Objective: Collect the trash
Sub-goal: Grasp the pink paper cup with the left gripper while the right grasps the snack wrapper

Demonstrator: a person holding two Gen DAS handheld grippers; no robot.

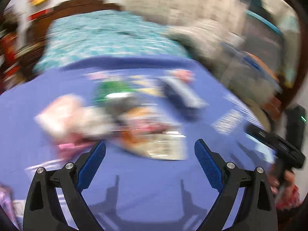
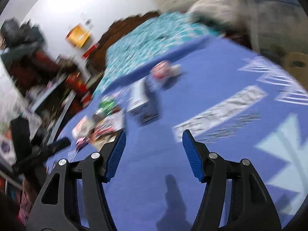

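Observation:
Both views are motion-blurred. A pile of trash lies on a blue cloth (image 1: 144,182): a green can (image 1: 113,92), a pink-white wrapper (image 1: 59,113), an orange-white wrapper (image 1: 154,134) and a blue-white carton (image 1: 182,96). My left gripper (image 1: 150,150) is open and empty, just short of the orange-white wrapper. In the right wrist view the pile shows at left: the can (image 2: 105,104), wrappers (image 2: 102,129), the carton (image 2: 142,102) and a pink item (image 2: 163,71) farther back. My right gripper (image 2: 154,140) is open and empty above the cloth (image 2: 154,173), right of the pile.
A teal patterned bedspread (image 1: 107,38) lies beyond the cloth, with a dark wooden headboard (image 1: 80,3). Cluttered shelves (image 2: 38,67) stand at left. White printed patterns (image 2: 221,111) mark the cloth. The other gripper's black body (image 1: 279,142) shows at right.

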